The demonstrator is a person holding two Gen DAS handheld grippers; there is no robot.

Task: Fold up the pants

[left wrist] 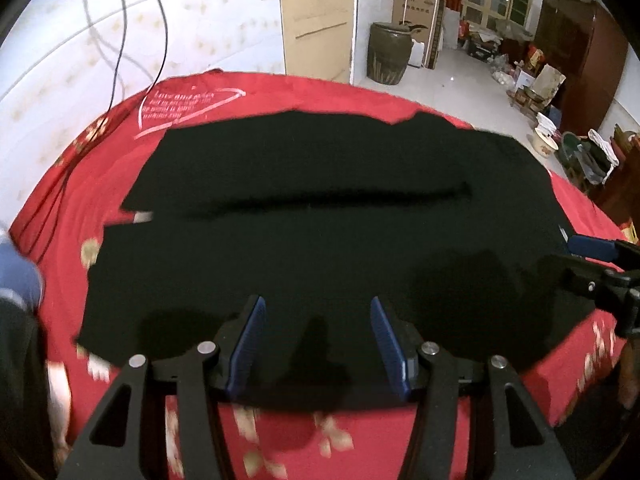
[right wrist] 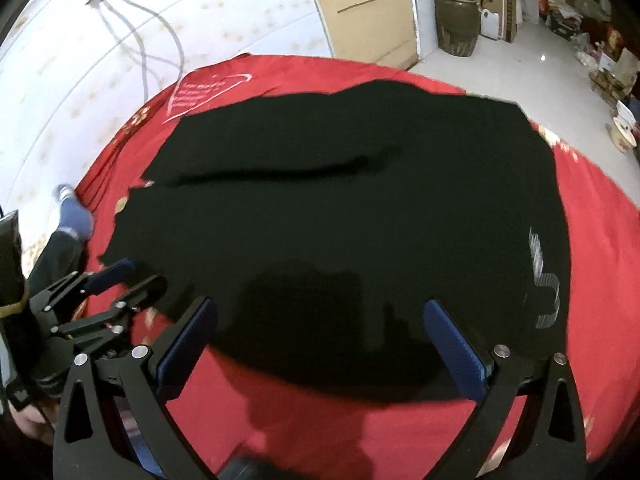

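1. Wall [left wrist: 60,52]: pale, patterned, seen at the far left of both views; dark cables [left wrist: 120,40] are hung down it toward the bed.
2. Foot in a blue sock [right wrist: 72,216]: seen at the left edge of the right wrist view, beside the bed.
3. Red bedspread [left wrist: 100,152]: spread over the bed; a white heart outline with lettering [left wrist: 184,104] is printed near its far left corner, and pale flowers are scattered along the near edge.
4. Left gripper [left wrist: 318,344]: held over the near edge of the pants; its 2 blue-padded fingers [left wrist: 250,344] are set apart, nothing between them. It is also seen at the lower left of the right wrist view [right wrist: 124,280].
5. Pants [left wrist: 320,220]: black, laid flat across the middle of the bedspread, legs lying side by side with a dark seam line between them; white lettering [right wrist: 544,280] is shown near the right end.
6. Right gripper [right wrist: 320,344]: held over the near edge of the pants, to the right of the left one; fingers [right wrist: 456,352] spread wide, gripping nothing.
7. Brown ceramic jar [left wrist: 390,54]: stood on the floor beyond the bed.
8. Dark wooden cabinet [left wrist: 580,60]: placed at the far right, clutter at its foot.
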